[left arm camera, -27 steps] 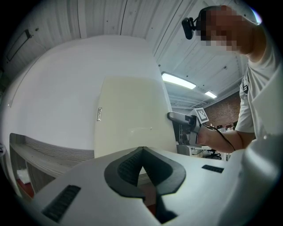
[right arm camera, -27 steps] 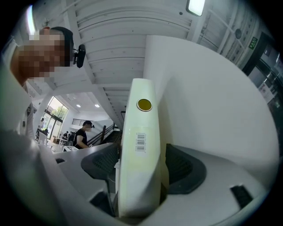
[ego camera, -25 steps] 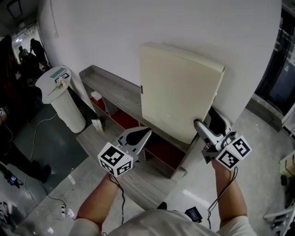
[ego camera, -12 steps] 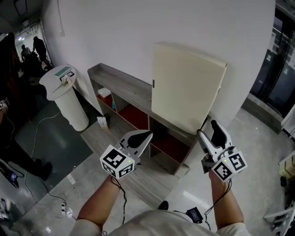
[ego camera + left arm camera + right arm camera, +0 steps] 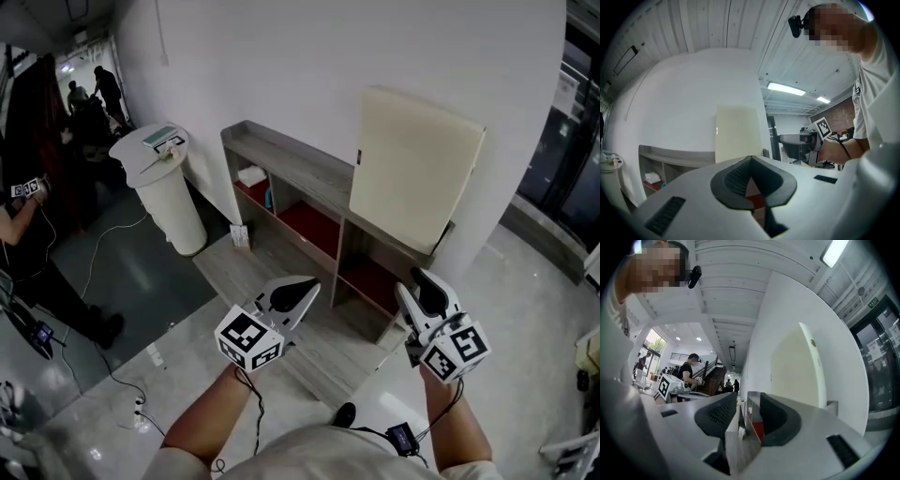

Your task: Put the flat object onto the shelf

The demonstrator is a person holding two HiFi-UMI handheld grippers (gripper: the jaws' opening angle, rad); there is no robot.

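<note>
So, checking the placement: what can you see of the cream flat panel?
The flat panel is a pale cream rectangle with rounded corners and a thick edge, plain apart from a small dark mark on its left edge. It stands upright on the right end of the grey wooden shelf, on its top, back against the white wall. Nothing else touches it.

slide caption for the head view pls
Flat cream panel standing upright on top of the grey shelf unit, against the white wall.
</note>
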